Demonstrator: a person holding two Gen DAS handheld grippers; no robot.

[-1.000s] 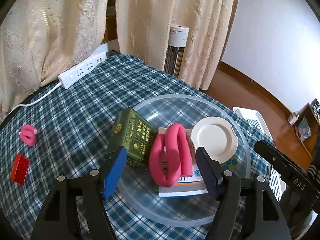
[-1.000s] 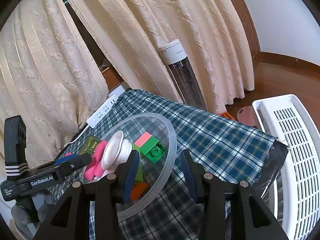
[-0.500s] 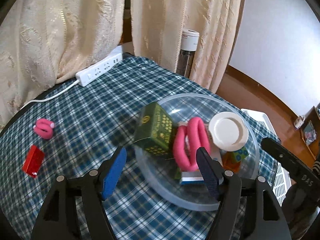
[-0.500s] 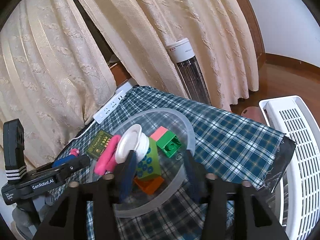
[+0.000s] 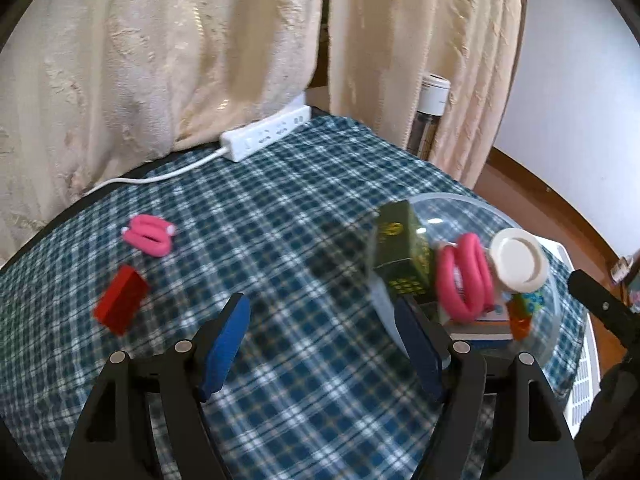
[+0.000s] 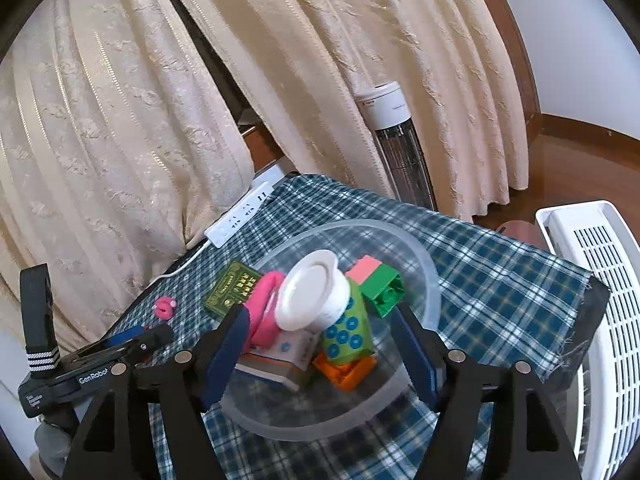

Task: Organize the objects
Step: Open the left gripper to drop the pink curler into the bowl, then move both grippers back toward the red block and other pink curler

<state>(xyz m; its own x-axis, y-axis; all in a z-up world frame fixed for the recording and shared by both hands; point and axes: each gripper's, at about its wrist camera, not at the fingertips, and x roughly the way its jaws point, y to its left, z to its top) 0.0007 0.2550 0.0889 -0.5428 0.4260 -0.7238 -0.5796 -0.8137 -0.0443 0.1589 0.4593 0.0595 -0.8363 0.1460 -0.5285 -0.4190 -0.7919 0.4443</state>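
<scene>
Change: the left gripper (image 5: 324, 344) has been swung leftward since the earlier frames, so the bowl (image 5: 556, 280) is now seen at its right edge and the red block (image 5: 120, 304) sits nearer the middle; the right gripper (image 6: 324, 356) has been drawn back, so more of the bowl is shown.
Left gripper: jaws are held wide apart over bare plaid cloth (image 5: 300, 240); nothing is gripped.
Right gripper: jaws are spread wide, framing the bowl's near side; nothing is held.
Bowl: clear plastic, set near the table's right end; piled inside are an orange block (image 6: 346, 370), a spotted green block (image 6: 348, 332), a white cup (image 6: 312, 296) on its side, a pink clip (image 6: 264, 308), a green box (image 6: 234, 292) leaning on the rim, and a green-and-pink block (image 6: 378, 284).
Left on cloth: the red block, and beyond it a second pink clip (image 5: 150, 234), well apart from the bowl.
Far edge: a white power strip (image 5: 266, 138) lies by the curtains (image 5: 180, 60).
</scene>
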